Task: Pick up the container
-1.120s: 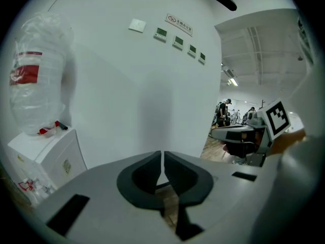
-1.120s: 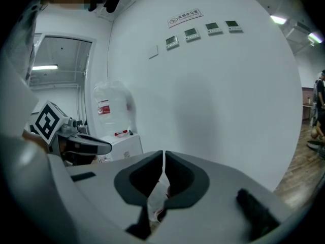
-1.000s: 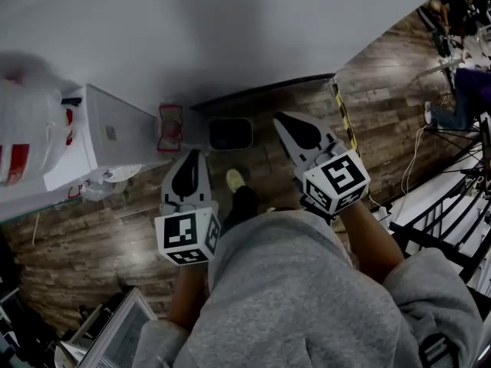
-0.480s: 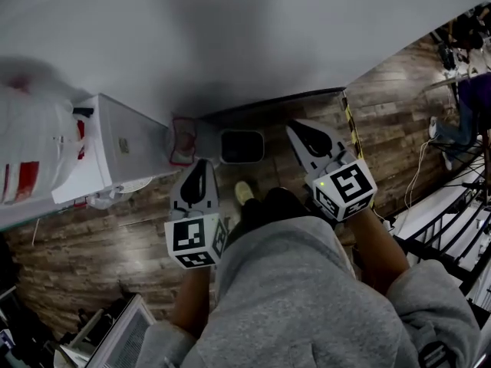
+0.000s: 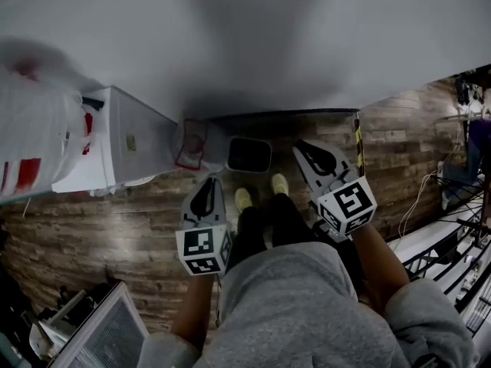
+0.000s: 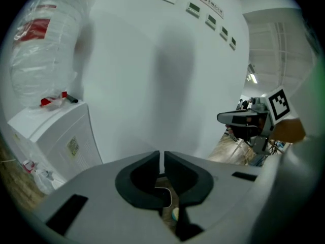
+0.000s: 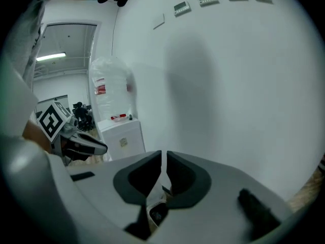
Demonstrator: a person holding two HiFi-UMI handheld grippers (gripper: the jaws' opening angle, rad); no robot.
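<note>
A person stands facing a white wall [image 5: 268, 37] on a wooden floor [image 5: 115, 228], a tool in each hand. The dark, pale-rimmed container [image 5: 249, 155] sits on the floor at the foot of the wall, just ahead of the person's yellow shoes [image 5: 243, 198]. Well left of the container stands a white dispenser [image 5: 130, 140] topped by a large bottle [image 5: 34, 140]; a clear, red-printed bag [image 5: 192, 146] lies between dispenser and container. The left tool [image 5: 207, 184] hangs left of the container and nearer the person, jaws together on nothing. The right tool [image 5: 305, 150] hangs right of the container, clear of it, jaws likewise together and empty.
</note>
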